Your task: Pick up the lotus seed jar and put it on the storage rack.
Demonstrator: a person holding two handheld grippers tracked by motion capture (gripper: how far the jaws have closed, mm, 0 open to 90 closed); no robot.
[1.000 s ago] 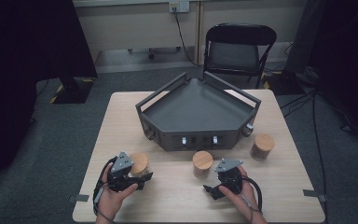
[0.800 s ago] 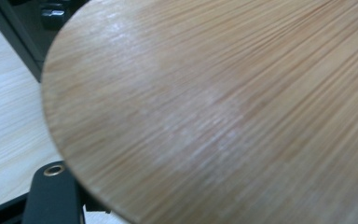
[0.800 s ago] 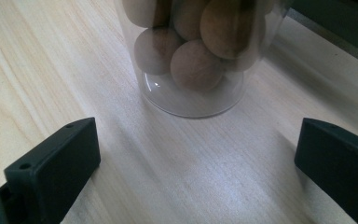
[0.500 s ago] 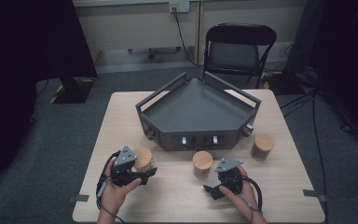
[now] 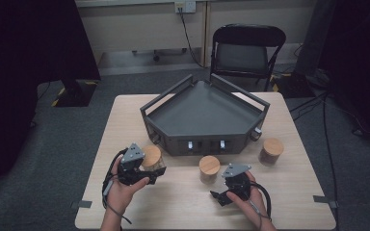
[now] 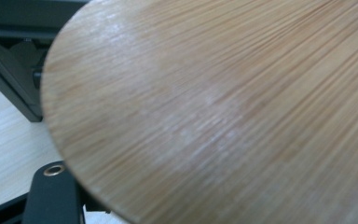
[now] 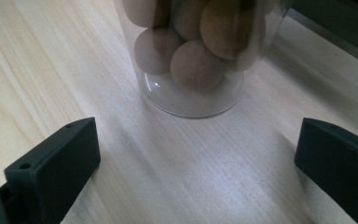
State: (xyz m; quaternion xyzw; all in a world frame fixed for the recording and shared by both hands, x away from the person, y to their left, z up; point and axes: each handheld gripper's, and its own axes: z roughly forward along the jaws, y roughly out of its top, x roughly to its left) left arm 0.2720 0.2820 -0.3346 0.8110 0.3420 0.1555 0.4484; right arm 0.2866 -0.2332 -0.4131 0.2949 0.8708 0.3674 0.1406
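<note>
High view: the left gripper (image 5: 142, 169) is closed on a wooden-lidded glass jar (image 5: 152, 158) near the front left corner of the dark tray (image 5: 202, 103), in what reads as the start of carrying that jar off the tabletop (image 5: 125, 120). Whether the jar's base is clear of the wood cannot be told from above. The left gripper view backs up the grip: the jar's round bamboo lid (image 6: 214, 107) sits right against the lens, with one black jaw showing below its edge and the tray's dark wall just behind.

The right gripper (image 5: 224, 192) rests low on the tabletop in the person's hand, its jaws standing wide and holding nothing. In the right gripper view, a second jar (image 7: 196, 51), clear glass packed with brown balls, stands upright just ahead of the two spread jaws, not between them. From above, that middle jar (image 5: 209, 168) sits just in front of the tray's front wall, and a third jar (image 5: 271, 151) stands apart near the tray's right front corner.

The tray looks bare inside. Judged from this layout, the work is barely begun: one jar gripped, none delivered. If the jars are bound for the tray, all three placements remain, and the right gripper has yet to close on the jar facing it.
</note>
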